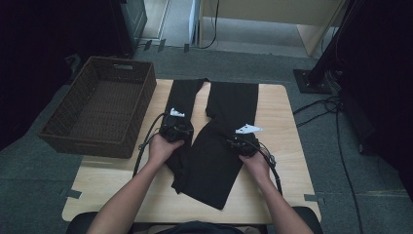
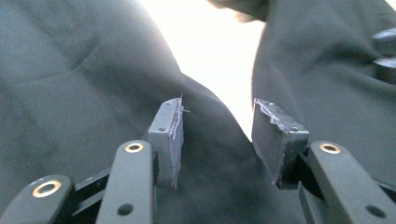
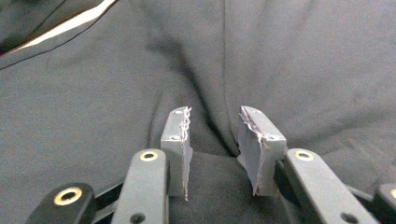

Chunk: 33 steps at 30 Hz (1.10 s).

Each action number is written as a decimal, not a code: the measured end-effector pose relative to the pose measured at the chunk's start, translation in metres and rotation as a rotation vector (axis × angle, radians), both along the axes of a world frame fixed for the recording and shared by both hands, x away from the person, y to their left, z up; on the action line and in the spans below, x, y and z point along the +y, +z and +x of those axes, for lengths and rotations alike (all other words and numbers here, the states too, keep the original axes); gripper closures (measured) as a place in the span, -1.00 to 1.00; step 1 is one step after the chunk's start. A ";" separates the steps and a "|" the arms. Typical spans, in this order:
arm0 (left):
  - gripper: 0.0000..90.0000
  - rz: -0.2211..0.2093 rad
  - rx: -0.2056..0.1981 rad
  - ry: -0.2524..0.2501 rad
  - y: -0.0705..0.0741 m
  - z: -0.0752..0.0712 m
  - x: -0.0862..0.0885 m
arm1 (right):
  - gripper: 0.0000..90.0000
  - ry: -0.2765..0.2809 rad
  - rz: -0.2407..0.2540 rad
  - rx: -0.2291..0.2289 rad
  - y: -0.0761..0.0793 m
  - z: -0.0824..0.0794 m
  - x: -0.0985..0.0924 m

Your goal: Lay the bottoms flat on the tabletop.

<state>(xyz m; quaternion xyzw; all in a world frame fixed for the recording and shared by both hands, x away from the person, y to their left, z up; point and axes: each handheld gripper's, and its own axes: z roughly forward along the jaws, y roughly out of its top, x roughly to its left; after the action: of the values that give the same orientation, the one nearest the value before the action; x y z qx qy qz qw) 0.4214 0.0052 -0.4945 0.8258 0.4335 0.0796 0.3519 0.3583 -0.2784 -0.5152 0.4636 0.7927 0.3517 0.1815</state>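
Plainly, the black trousers bear no readable label.

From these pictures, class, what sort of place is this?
Probably an office or lab set up for recording, not a home: grey carpet, loose cables on the floor, and a small wooden table holding black trousers beside a wicker basket.

A dark brown wicker basket sat at the left end of the light wooden surface, hanging a bit over its edge, with handle slots cut into its walls. Grey carpet covered the floor all around, with a few strips of dark tape stuck near the surface's corners. Off to the right, black cables snaked across the carpet past a black stand base. A pale cabinet stood at the back.
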 end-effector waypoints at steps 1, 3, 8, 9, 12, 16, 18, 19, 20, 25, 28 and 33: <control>0.16 0.008 -0.012 -0.001 -0.003 0.002 -0.002 | 0.43 0.000 0.000 -0.003 0.000 -0.001 0.000; 0.26 0.047 -0.014 -0.007 -0.009 0.005 -0.006 | 0.43 -0.004 0.002 -0.005 -0.001 -0.002 0.000; 0.88 0.074 -0.052 -0.022 -0.011 0.008 -0.005 | 0.43 -0.005 0.002 -0.014 -0.001 -0.004 0.000; 0.97 0.065 -0.037 -0.023 -0.010 0.009 -0.005 | 0.43 -0.006 0.002 -0.014 -0.001 -0.005 0.000; 0.99 -0.017 -0.036 -0.043 0.004 0.002 -0.002 | 0.43 -0.004 0.003 -0.017 -0.002 -0.006 0.000; 0.99 -0.101 -0.101 -0.095 0.032 -0.018 0.004 | 0.43 0.001 0.004 -0.019 -0.002 -0.006 -0.001; 0.99 -0.098 -0.108 -0.115 0.035 -0.025 0.009 | 0.43 0.001 0.001 -0.014 -0.001 -0.006 -0.001; 0.99 -0.090 -0.099 -0.116 0.033 -0.027 0.012 | 0.43 0.000 -0.002 -0.009 -0.001 -0.006 -0.002; 0.99 -0.084 -0.087 -0.111 0.029 -0.028 0.017 | 0.42 -0.007 0.001 -0.001 0.000 -0.006 -0.002; 0.99 -0.067 -0.026 -0.082 0.007 -0.028 0.033 | 0.32 -0.009 0.071 -0.016 0.009 -0.008 -0.001; 0.99 -0.054 -0.011 -0.079 -0.001 -0.027 0.038 | 0.23 0.002 0.089 -0.056 0.013 -0.007 0.008; 0.99 -0.044 0.015 -0.095 -0.010 -0.025 0.038 | 0.18 -0.004 0.083 -0.042 0.012 0.013 0.021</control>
<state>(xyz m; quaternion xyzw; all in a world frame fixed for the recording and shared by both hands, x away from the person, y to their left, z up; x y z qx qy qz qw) 0.3967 0.0434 -0.5043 0.8381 0.3981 0.0471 0.3700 0.3712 -0.2575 -0.5036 0.4648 0.7726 0.3936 0.1793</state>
